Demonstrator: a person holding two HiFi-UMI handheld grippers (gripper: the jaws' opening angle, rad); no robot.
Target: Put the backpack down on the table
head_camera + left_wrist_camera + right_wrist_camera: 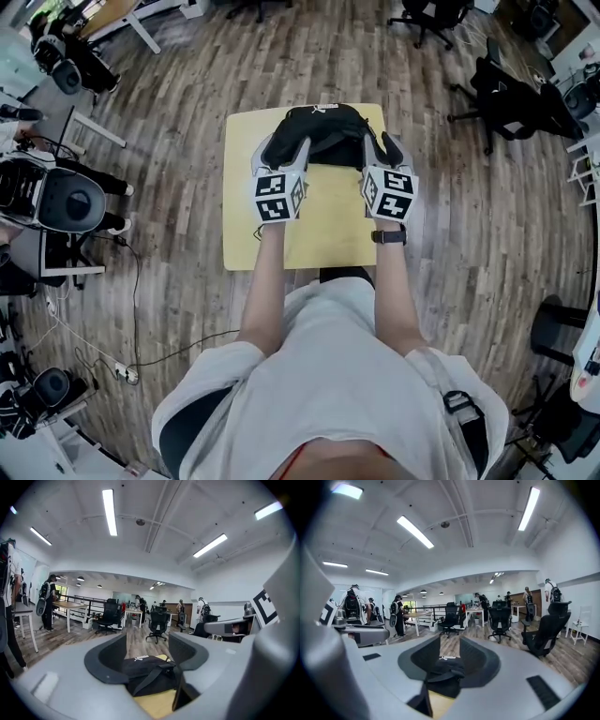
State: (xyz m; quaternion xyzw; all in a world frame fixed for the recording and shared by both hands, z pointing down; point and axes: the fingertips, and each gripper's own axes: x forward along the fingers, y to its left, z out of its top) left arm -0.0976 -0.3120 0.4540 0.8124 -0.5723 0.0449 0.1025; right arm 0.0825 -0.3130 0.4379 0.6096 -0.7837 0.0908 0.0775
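A black backpack [323, 127] is seen lying on the far end of a yellow counter [323, 225], with its near edge towards the person and bare counter top left in front of it. The left claw [281, 155] is held at the backpack's left side and the right claw [382, 150] at its right side, the two being kept near each other, with the marker cubes [278, 197] turned up towards the head camera. In the left gripper view the left claw [147, 641] is shown with its jaws wide apart; the backpack [145, 667] is seen low between them, with a dark strap [157, 674] running across it towards the right-hand jaw and a strip of the counter [154, 700] visible beneath. In the right gripper view the right claw [450, 648] is likewise shown apart, though with a narrower gap; the top of the backpack [445, 667] is framed between the jaws and the counter [438, 700] is seen below. Whether any pad touches the fabric cannot be made out. A dark watch [388, 236] is worn on the right wrist. Wood flooring [187, 112] surrounds the counter, and black office chairs [511, 98] are placed well apart from it.
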